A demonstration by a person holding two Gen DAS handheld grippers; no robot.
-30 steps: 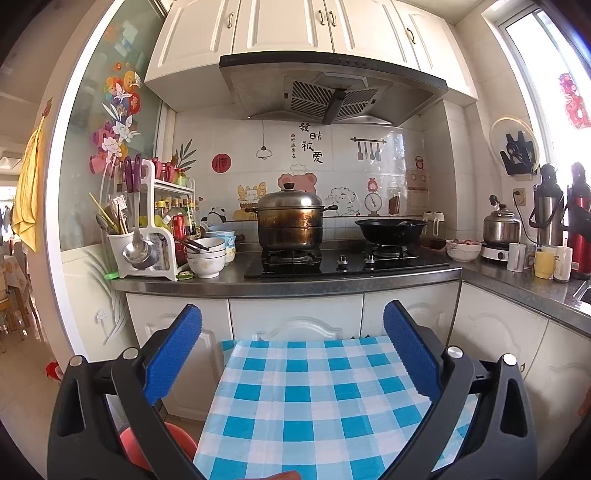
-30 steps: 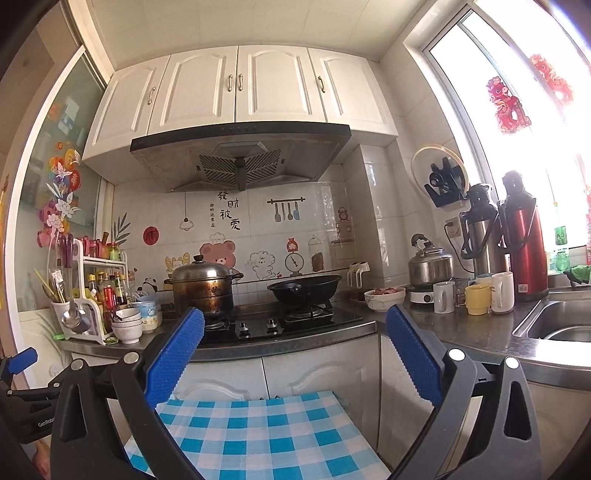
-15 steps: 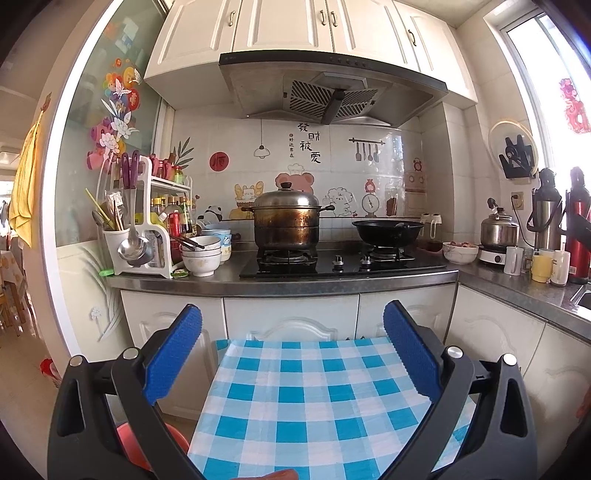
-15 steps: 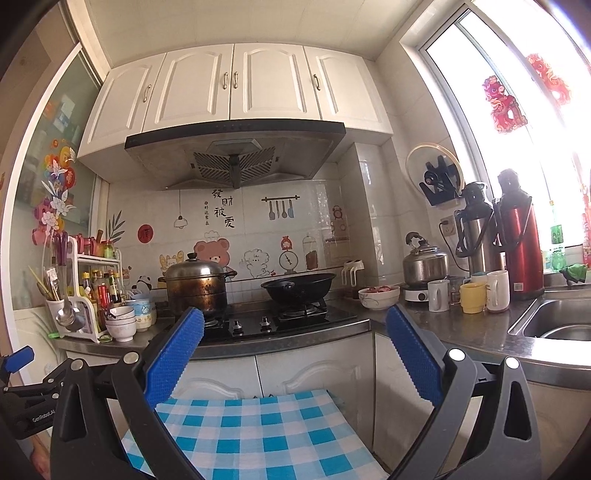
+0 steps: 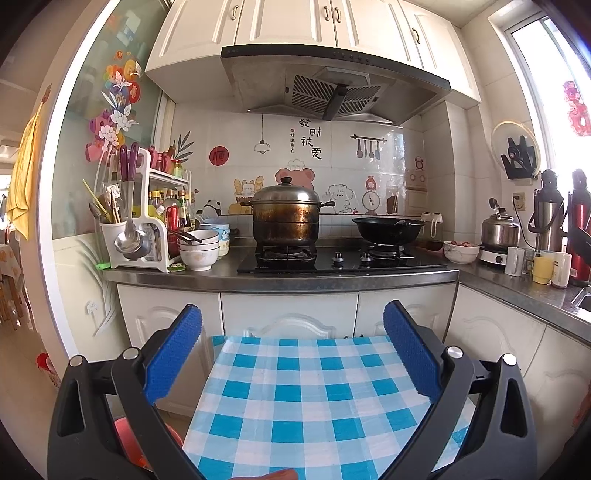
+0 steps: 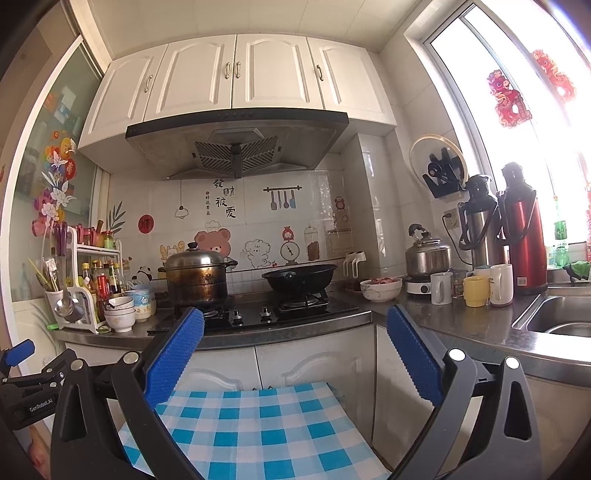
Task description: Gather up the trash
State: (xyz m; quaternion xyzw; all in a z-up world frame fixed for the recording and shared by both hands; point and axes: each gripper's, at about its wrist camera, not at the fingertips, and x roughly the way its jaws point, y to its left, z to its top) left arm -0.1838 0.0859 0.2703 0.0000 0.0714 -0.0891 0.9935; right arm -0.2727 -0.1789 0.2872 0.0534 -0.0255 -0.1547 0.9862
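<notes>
Trash I cannot pick out with certainty in either view; the only candidate is a small green packet that lies on the grey tabletop, just beside the foot of the white rack, and I cannot tell if it is waste.

Readable writing is little. On the tiled wall a sticker shows large Chinese characters, 發財被愛, with a column of smaller ones at their left, too small to read. To the left of it is a red round sticker with one character. In the right wrist view the body of the left gripper at the left edge carries the label "GenRobot.AI".

The left gripper's jaws stand wide open with nothing between them, and the right gripper is the same, open and empty. Both hang above the near checked tabletop, covered in blue and white squares.

Far behind it is the kitchen: a steel pot and a black wok on the gas hob, a range hood under white cabinets, stacked bowls, and at the right a kettle, mugs, two thermos jugs, a sink and a bright window.
</notes>
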